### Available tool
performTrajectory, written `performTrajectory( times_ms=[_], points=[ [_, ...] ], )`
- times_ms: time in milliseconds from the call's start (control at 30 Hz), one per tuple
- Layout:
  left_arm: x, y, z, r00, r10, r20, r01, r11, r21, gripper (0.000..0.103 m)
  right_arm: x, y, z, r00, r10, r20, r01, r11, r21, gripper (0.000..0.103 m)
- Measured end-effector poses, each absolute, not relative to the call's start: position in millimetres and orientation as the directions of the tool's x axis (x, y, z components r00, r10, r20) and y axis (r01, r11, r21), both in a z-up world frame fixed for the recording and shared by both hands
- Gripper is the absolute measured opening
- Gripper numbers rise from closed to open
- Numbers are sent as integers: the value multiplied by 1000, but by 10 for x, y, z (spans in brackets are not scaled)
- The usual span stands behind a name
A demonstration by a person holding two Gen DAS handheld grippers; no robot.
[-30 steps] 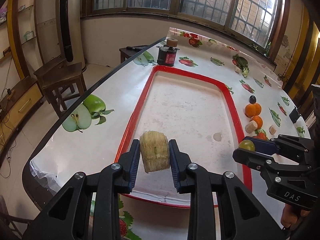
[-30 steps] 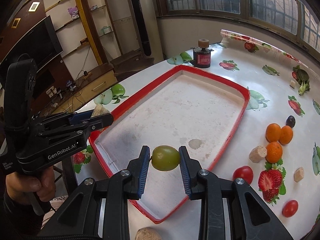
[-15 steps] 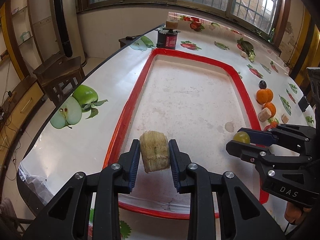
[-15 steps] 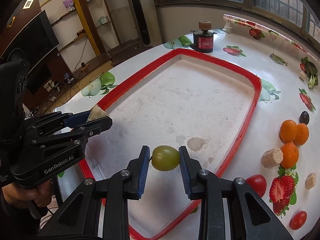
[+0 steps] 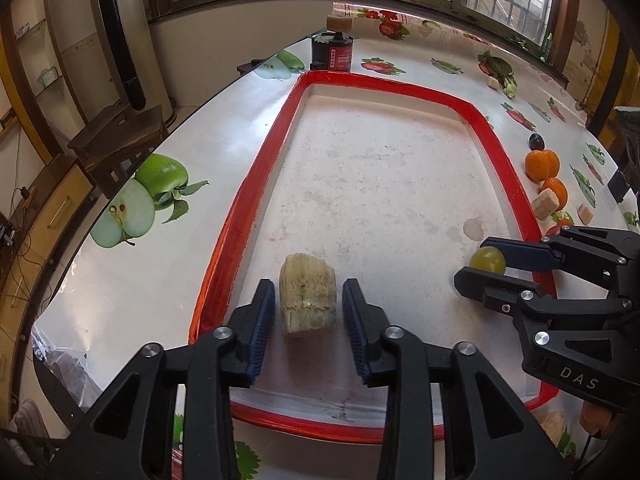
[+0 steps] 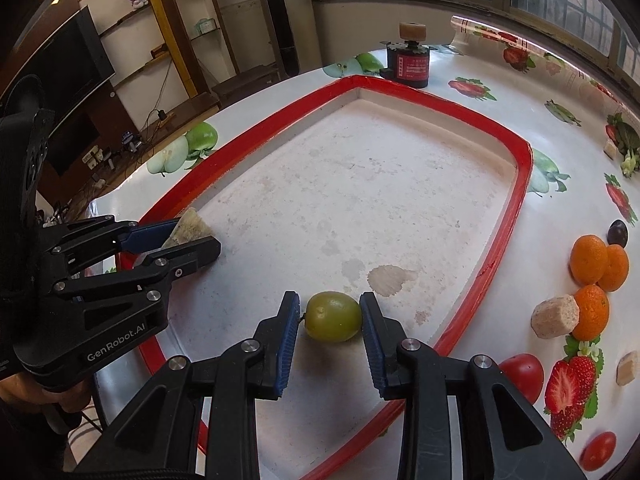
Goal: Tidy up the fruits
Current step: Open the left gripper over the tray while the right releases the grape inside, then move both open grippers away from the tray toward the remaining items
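A red-rimmed white tray point(image 5: 256, 184) lies on the fruit-print table. My left gripper point(image 5: 308, 312) is open around a beige fibrous chunk point(image 5: 307, 294) that rests on the tray floor near the front left corner, with gaps on both sides. My right gripper point(image 6: 330, 320) is open around a green grape point(image 6: 332, 316) resting on the tray floor; the pads stand just off it. The tray rim also shows in the right wrist view point(image 6: 516, 200). Each gripper shows in the other's view, the right point(image 5: 486, 266) and the left point(image 6: 188, 240).
To the tray's right lie several oranges point(image 6: 596, 258), a dark plum point(image 6: 618, 232), a beige chunk point(image 6: 554, 316), red tomatoes point(image 6: 522, 372) and small beige pieces point(image 6: 627, 367). A black-and-red canister point(image 5: 332, 50) stands beyond the tray's far end. The table edge runs along the left.
Both grippers have come down over the tray and opened. The beige chunk and the green grape now rest on the tray floor, let go by the fingers.
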State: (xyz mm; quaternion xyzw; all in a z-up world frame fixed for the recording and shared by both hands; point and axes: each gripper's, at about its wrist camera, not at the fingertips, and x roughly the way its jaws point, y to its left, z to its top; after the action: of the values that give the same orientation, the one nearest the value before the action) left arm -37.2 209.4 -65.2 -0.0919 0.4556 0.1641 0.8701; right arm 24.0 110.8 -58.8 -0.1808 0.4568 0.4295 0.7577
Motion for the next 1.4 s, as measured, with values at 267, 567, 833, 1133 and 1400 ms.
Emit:
performTrajectory(
  times_ms=[267,567,833,1133,1400],
  points=[
    [-590,2108,-383,583,260,-770,-412,911,-5,55,199,1022,-450,254,509,-822,-814,572,103,61],
    [-761,1992,-63,622,327,-711,-430,902,39,68,131,707,-190,286,549,-785,-789,600,132,61],
    [-852,1864,76,645,320,-693,-415,909,34,68,20,341,-41,326,550,-769,-763,633,129,61],
    [-834,1589,93,633,261,-729,-351,936,31,68,-94,-95,74,375,536,-756,-724,679,122,62],
    [-731,1046,57,628,199,-752,-213,974,80,68,-158,-519,133,425,509,-749,-676,728,111,64]
  ],
)
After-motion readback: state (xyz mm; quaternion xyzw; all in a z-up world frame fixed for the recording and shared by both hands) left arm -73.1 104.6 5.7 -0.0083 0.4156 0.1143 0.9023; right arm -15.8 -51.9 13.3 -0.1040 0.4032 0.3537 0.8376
